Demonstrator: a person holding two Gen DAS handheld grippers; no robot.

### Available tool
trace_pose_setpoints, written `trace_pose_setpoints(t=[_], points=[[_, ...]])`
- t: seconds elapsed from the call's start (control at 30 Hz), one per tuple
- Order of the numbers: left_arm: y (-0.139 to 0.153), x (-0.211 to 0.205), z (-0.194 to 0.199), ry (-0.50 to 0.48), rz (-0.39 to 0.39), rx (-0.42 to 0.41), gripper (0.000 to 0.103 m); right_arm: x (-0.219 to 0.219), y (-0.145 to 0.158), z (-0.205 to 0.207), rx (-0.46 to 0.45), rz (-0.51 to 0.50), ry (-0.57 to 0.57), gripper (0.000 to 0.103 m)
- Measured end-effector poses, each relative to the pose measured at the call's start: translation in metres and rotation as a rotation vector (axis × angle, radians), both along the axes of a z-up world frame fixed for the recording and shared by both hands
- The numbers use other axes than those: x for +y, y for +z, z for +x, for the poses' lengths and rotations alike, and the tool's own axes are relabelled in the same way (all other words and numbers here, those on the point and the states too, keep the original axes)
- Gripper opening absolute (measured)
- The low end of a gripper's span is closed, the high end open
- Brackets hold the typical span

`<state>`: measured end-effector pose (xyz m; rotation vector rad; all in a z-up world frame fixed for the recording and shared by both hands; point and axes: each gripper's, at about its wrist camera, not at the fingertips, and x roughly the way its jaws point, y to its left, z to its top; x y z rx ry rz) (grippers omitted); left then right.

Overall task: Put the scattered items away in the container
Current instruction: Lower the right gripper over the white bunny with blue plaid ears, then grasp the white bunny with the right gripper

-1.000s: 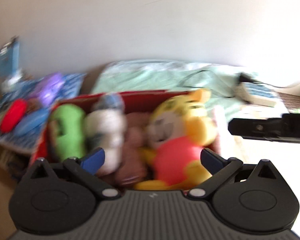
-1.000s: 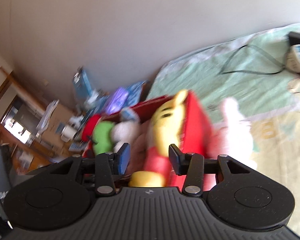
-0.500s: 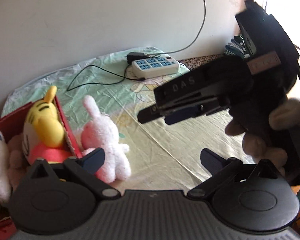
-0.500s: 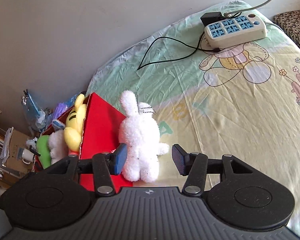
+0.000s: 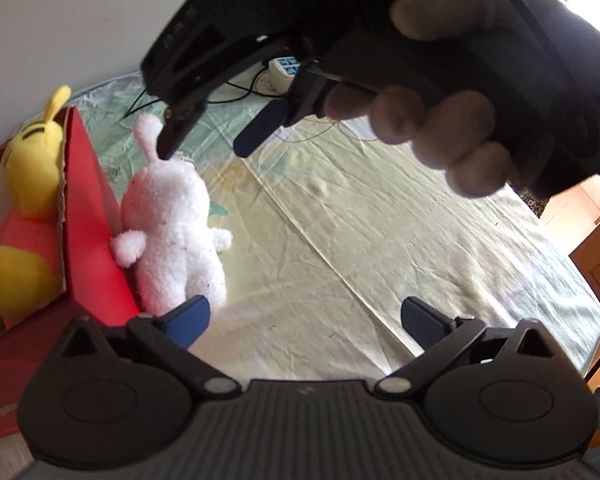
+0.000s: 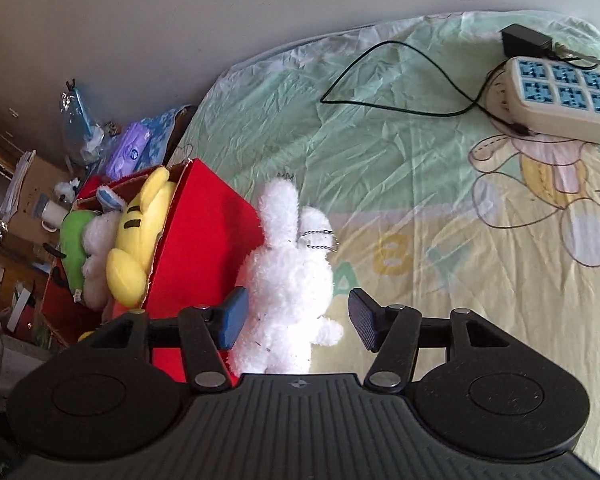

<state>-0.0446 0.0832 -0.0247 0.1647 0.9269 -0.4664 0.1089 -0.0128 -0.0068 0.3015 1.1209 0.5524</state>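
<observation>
Right gripper [image 6: 294,320] has dropped over the white bunny [image 6: 290,280] at lower centre, fingers spread; left gripper [image 5: 306,322] hangs spread and empty; the red box [image 6: 204,248] awaits.

Bed sheet, power strip and side clutter

A pale green and yellow cartoon-print bed sheet [image 6: 440,184] covers the bed, wrinkled, with a bear drawing [image 6: 540,184] near a cream power strip [image 6: 560,96] with blue sockets. A black adapter [image 6: 526,42] sits just beside the strip, and a thin black cable [image 6: 380,76] loops across the sheet. Off the bed's edge lie a purple packet [image 6: 130,148] and a white mug [image 6: 52,214].
</observation>
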Motion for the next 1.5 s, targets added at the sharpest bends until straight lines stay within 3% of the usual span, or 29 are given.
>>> trace_pose_setpoints(t=[0.2, 0.27, 0.57, 0.67, 0.77, 0.83, 0.9, 1.0, 1.07, 1.1, 1.13, 1.2, 1.27, 1.47, 1.5], points=[[-0.004, 0.0, 0.001, 0.09, 0.018, 0.009, 0.101, 0.03, -0.017, 0.023, 0.012, -0.049, 0.077, 0.064], [0.0, 0.001, 0.001, 0.115, 0.025, -0.021, 0.101, 0.029, -0.023, 0.023, 0.007, -0.08, 0.096, 0.06], [-0.001, -0.017, 0.023, 0.206, 0.04, -0.088, 0.101, -0.044, -0.038, 0.019, 0.018, -0.079, 0.039, 0.056], [0.005, -0.028, 0.023, 0.17, 0.04, -0.113, 0.101, -0.058, -0.04, 0.016, 0.031, -0.065, 0.028, 0.056], [0.013, -0.039, 0.014, 0.164, 0.08, -0.193, 0.101, -0.071, -0.042, 0.016, 0.048, -0.003, 0.005, 0.057], [0.011, -0.049, 0.016, 0.169, 0.153, -0.234, 0.101, -0.079, -0.042, 0.017, 0.065, 0.044, -0.004, 0.057], [0.001, -0.056, 0.027, 0.189, 0.253, -0.25, 0.101, -0.087, -0.044, 0.02, 0.099, 0.125, -0.019, 0.059], [-0.017, -0.056, 0.049, 0.234, 0.316, -0.233, 0.1, -0.091, -0.054, 0.024, 0.18, 0.253, -0.045, 0.064], [-0.028, -0.055, 0.062, 0.257, 0.321, -0.17, 0.081, -0.089, -0.058, 0.025, 0.209, 0.296, -0.053, 0.064], [-0.033, -0.054, 0.067, 0.265, 0.307, -0.13, 0.061, -0.088, -0.059, 0.026, 0.218, 0.309, -0.057, 0.064], [-0.038, -0.052, 0.07, 0.275, 0.294, -0.093, 0.052, -0.087, -0.06, 0.027, 0.225, 0.319, -0.059, 0.064], [-0.042, -0.051, 0.07, 0.277, 0.276, -0.063, 0.05, -0.087, -0.06, 0.03, 0.237, 0.327, -0.064, 0.064], [-0.044, -0.053, 0.067, 0.269, 0.29, -0.074, 0.05, -0.084, -0.061, 0.032, 0.24, 0.315, -0.062, 0.068], [-0.047, -0.052, 0.074, 0.295, 0.31, -0.077, 0.078, -0.076, -0.067, 0.034, 0.222, 0.249, -0.032, 0.069], [-0.047, -0.052, 0.076, 0.291, 0.304, -0.077, 0.087, -0.075, -0.068, 0.034, 0.219, 0.247, -0.032, 0.069]])
